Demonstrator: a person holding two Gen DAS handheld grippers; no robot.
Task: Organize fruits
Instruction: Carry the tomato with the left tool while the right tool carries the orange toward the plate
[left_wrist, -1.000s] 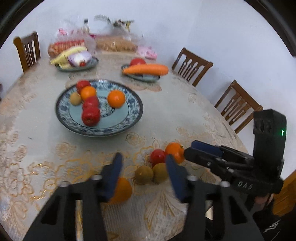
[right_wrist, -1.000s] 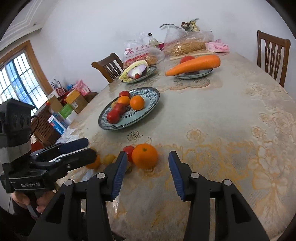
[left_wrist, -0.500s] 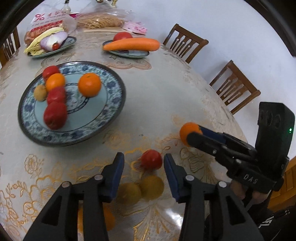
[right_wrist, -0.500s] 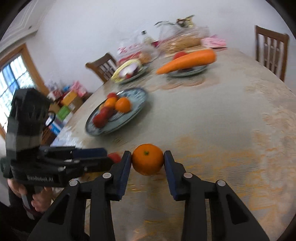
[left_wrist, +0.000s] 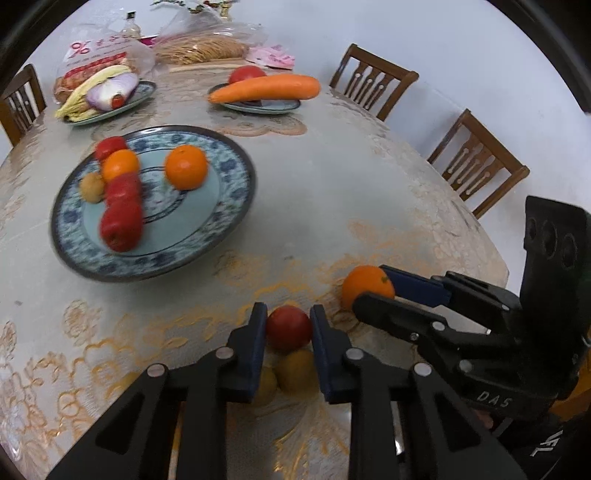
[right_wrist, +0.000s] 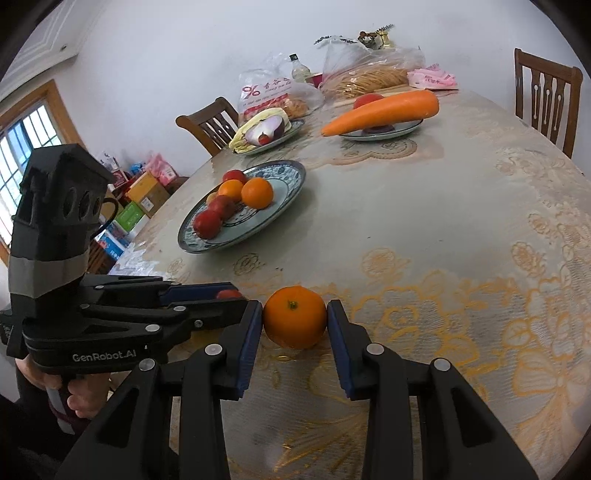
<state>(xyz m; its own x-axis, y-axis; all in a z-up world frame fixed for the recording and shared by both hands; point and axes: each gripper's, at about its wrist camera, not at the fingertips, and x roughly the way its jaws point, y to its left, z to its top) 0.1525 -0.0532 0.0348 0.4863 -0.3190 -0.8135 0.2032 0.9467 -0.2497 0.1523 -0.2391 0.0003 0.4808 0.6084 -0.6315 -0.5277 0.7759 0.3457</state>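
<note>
A small red fruit (left_wrist: 288, 328) rests on the lace tablecloth, and my left gripper (left_wrist: 289, 309) is shut on it, both blue pads pressing its sides. Two yellow-brown fruits (left_wrist: 295, 371) lie just behind it under the fingers. To its right my right gripper (left_wrist: 373, 286) is shut on an orange (left_wrist: 354, 286). The right wrist view shows that orange (right_wrist: 294, 325) squeezed between the pads of the right gripper (right_wrist: 294, 306), still touching the cloth. The blue-patterned plate (left_wrist: 229, 221) further in holds oranges, red apples and a small brown fruit.
A plate with a long carrot (left_wrist: 264, 88) and a plate of vegetables (left_wrist: 107, 96) stand at the far side, with plastic bags behind them. Wooden chairs (left_wrist: 476, 162) ring the round table. The table edge curves close on the right.
My left gripper has come forward and down over the red fruit and closed on it. The right gripper closed on the orange and has stayed there.
</note>
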